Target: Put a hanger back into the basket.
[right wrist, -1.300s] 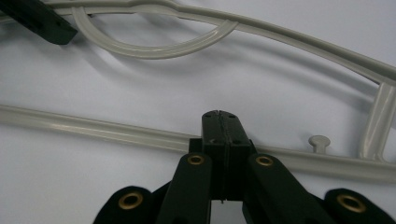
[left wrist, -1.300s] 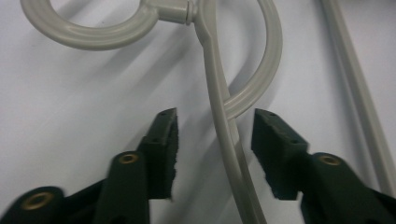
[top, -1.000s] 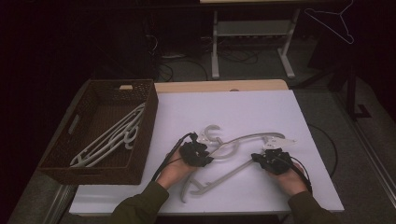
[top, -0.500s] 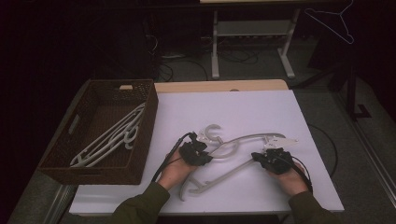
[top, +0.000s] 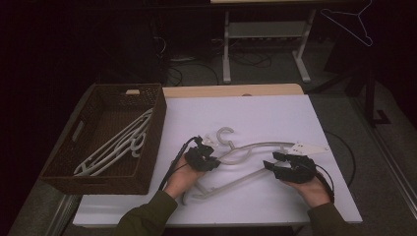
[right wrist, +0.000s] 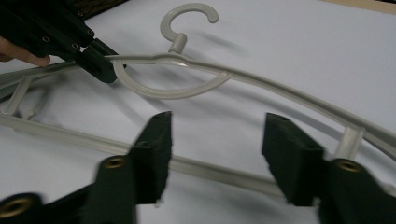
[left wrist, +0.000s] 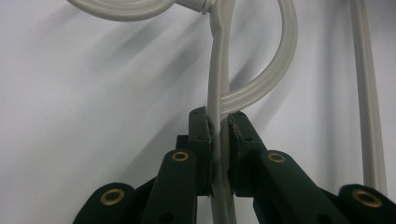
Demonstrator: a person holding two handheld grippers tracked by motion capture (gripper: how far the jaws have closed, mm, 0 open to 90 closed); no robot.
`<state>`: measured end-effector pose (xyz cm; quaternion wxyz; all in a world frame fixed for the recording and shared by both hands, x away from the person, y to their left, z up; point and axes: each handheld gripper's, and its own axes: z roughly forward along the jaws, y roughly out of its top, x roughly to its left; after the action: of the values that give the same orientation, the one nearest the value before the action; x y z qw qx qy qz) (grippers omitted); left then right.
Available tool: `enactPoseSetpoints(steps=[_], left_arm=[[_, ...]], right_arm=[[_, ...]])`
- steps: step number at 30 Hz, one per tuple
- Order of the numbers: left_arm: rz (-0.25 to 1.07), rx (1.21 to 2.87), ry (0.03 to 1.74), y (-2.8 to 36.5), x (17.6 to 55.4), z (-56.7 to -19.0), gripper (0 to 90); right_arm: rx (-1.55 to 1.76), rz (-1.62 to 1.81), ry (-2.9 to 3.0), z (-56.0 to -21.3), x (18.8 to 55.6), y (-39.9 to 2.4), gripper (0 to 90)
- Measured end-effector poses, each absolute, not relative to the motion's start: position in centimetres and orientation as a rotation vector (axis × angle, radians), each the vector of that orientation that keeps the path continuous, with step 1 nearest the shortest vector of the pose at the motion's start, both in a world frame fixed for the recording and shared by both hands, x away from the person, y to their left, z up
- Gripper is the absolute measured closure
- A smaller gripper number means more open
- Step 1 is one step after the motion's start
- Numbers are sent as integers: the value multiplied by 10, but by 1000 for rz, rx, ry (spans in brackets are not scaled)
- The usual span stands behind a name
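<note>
Hanger [top: 255, 147]: pale grey-beige plastic, plain. Both claws, left [top: 212, 162] and right [top: 273, 166]: matte black, brass-coloured rivets. Desk [top: 255, 118]: white top, light wood edge at back. Basket [top: 152, 128]: dark brown weave, holding hangers [top: 118, 145] of the same pale colour. Sleeves [top: 147, 219]: olive green.

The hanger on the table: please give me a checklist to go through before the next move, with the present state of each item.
1. Left gripper shut on the hanger, on its upper arm beside the hook: ok.
2. Right gripper free of the hanger: ok; its jaws have just been opening and stand apart above the lower bar, pads not pressing on it.
3. Hanger lying flat on the white table, hook pointing away from the person: ok.
4. Basket at the left has room beside the hangers already inside: ok.
5. Left grip firm enough to lift the hanger alone: cannot tell.
</note>
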<state>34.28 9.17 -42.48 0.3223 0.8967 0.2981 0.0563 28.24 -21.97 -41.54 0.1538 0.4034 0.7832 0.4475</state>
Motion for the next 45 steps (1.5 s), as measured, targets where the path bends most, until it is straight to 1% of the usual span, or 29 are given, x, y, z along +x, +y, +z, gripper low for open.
enactPoseSetpoints(steps=[4, 5, 8, 15, 29, 37, 45], left_arm=[[148, 2342, 790, 97, 345, -413, 814], [152, 2334, 798, 99, 345, -409, 814], [162, 2309, 820, 103, 347, -397, 814], [203, 2263, 842, 119, 351, -363, 814], [297, 2220, 878, 161, 357, -299, 815], [329, 2192, 914, 190, 358, -285, 815], [343, 2160, 949, 221, 359, -280, 815]], right_arm=[[1170, 1319, 2195, -410, 273, -228, 231], [1168, 1325, 2182, -408, 270, -230, 208], [1167, 1345, 2155, -404, 259, -236, 180], [1169, 1368, 2128, -404, 244, -250, 160], [1153, 1343, 2148, -412, 247, -247, 143], [1138, 1350, 2148, -413, 248, -247, 137], [1139, 1350, 2142, -412, 247, -247, 134]])
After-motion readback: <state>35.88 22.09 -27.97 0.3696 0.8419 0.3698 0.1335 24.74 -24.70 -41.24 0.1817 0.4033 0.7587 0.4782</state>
